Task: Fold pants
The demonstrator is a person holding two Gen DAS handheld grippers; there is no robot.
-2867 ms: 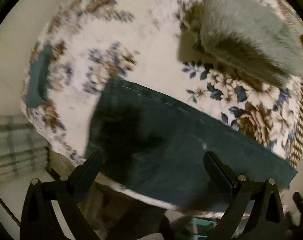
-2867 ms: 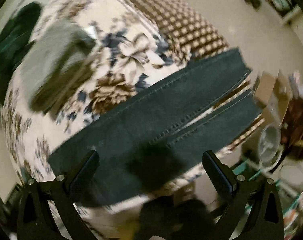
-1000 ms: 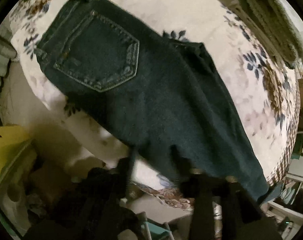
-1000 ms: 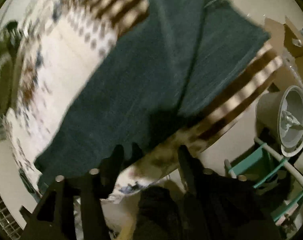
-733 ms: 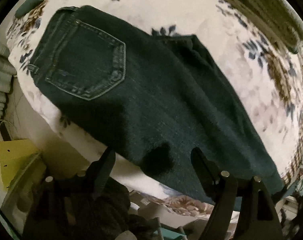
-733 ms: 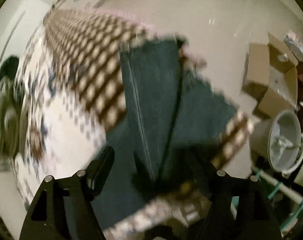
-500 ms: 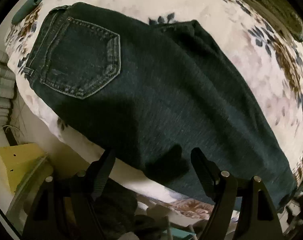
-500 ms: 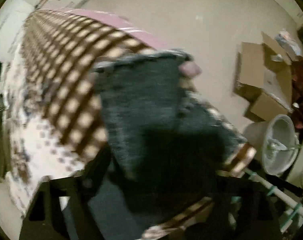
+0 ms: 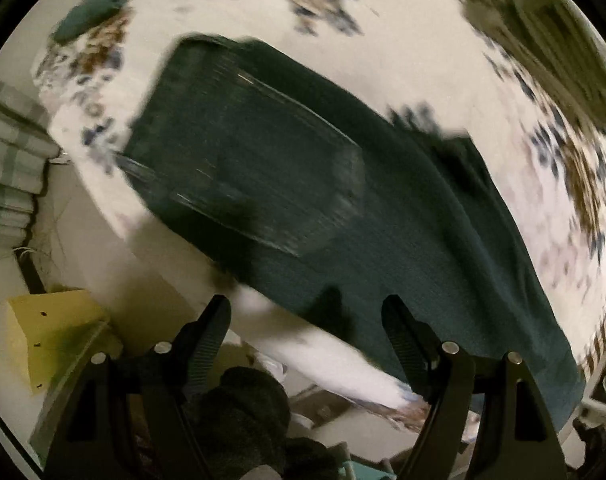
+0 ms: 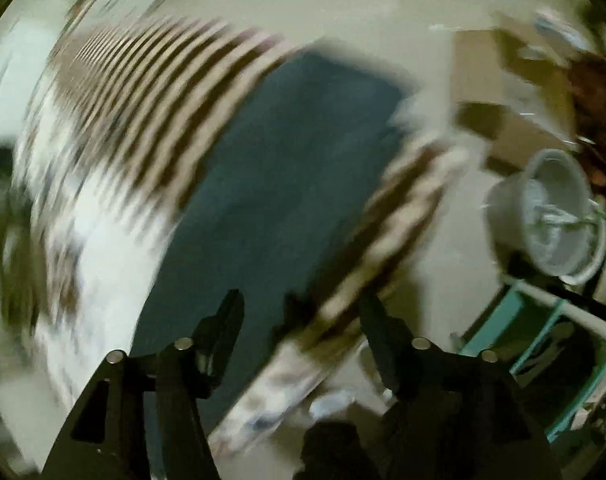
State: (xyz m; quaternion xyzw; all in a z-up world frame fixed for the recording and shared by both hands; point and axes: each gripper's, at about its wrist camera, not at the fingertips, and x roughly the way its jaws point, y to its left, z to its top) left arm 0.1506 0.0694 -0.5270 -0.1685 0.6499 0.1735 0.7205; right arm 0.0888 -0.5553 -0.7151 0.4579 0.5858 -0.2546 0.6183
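Dark blue-green jeans (image 9: 343, 200) lie flat across a floral bedspread (image 9: 403, 48), back pocket toward the upper left, legs running to the lower right. My left gripper (image 9: 307, 312) is open and empty, hovering over the near edge of the jeans by the seat. In the right wrist view the leg end of the jeans (image 10: 295, 168) lies over the checked part of the bedspread (image 10: 151, 92). My right gripper (image 10: 301, 312) is open and empty above the near edge of the leg. Both views are blurred by motion.
A folded grey towel (image 9: 559, 48) lies at the far right of the bed, a green cloth (image 9: 91, 12) at the far left. Off the bed edge stand a yellow box (image 9: 51, 340), a white bucket (image 10: 551, 216), cardboard boxes (image 10: 503, 92) and a teal rack (image 10: 543, 360).
Both views swung: the jeans' seat and pocket drifted toward the centre of the left view, and the right view shifted along the leg end. Both grippers stay open.
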